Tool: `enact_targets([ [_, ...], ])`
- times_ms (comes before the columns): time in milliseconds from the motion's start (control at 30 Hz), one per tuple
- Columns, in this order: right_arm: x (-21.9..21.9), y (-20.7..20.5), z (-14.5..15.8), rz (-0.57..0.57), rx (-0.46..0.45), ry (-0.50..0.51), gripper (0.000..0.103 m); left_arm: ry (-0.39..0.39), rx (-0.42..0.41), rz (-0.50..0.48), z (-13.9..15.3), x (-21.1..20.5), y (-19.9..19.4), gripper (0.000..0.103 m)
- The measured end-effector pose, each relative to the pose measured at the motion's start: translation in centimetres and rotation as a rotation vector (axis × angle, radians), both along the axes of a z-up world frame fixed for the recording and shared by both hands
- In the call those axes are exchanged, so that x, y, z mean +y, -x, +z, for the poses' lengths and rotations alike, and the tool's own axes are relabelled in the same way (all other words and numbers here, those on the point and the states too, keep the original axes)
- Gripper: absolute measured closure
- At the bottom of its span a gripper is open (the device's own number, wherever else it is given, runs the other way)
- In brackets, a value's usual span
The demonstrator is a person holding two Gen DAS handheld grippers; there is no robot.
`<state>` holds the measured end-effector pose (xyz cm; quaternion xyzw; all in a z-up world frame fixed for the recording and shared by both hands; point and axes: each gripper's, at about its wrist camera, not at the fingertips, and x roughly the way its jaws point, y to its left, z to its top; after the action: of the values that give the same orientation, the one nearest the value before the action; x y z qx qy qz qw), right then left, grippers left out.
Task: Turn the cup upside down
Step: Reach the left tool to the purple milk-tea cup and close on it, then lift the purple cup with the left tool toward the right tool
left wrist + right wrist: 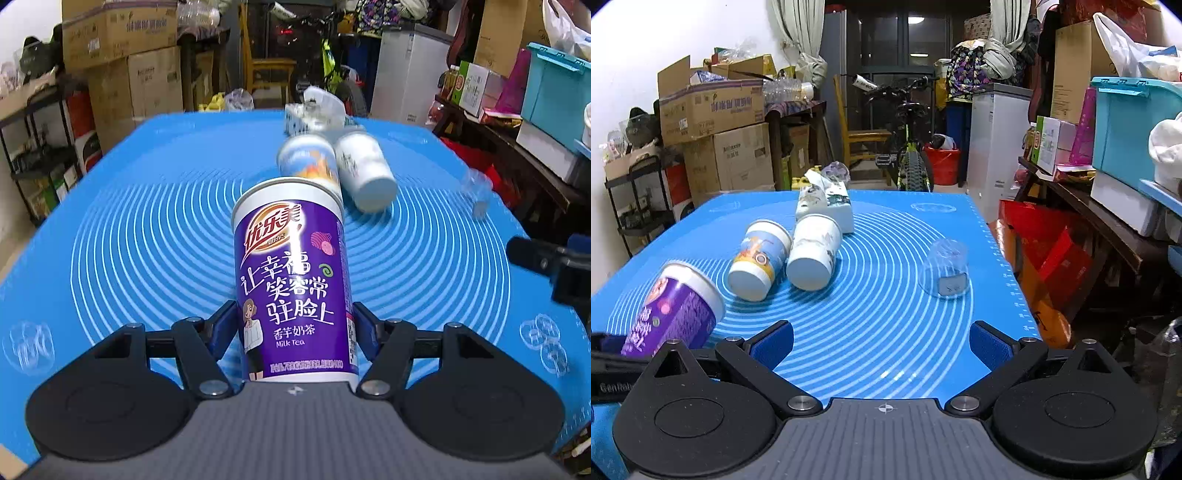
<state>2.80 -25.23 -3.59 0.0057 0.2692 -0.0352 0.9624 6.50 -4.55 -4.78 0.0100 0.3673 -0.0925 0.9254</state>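
My left gripper (pixel 295 325) is clamping the purple milk tea cup (pixel 291 280) between its blue pads (pixel 364 332), low on the body and close to my end of it, with the cup's far end pointing away and tilting slightly left. Ahead of the fingers, two paper cups (pixel 332 166) are lying on their sides on the blue mat (pixel 147 221), so I am judging that I should be rolling the wrist slowly and staying short of them. Turning to the right wrist view, my right gripper (pixel 882 347) is hanging wide apart and gripping nothing. The purple cup (pixel 676 314) is sitting off to its left, tilted, while a clear plastic cup (pixel 945 269) is standing ahead and slightly right.
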Motion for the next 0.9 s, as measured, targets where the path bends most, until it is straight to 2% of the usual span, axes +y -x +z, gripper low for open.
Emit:
enact_targets([
  [367, -0.2, 1.2, 0.1, -0.003, 0.029, 0.016, 0.002, -0.001, 0.019, -0.018, -1.0, -0.6, 1.0, 0.035],
  [500, -0.2, 1.3, 0.0, -0.004, 0.027, 0.014, 0.002, -0.008, 0.013, -0.002, -1.0, -0.4, 1.1, 0.024],
  [800, 0.0, 1.6, -0.1, -0.002, 0.026, 0.013, 0.002, -0.027, -0.004, 0.007, -0.7, -0.1, 1.2, 0.017],
  [900, 0.3, 1.6, 0.3, 0.012, 0.018, 0.026, 0.002, -0.003, -0.003, 0.005, -0.2, 0.1, 1.5, 0.017],
])
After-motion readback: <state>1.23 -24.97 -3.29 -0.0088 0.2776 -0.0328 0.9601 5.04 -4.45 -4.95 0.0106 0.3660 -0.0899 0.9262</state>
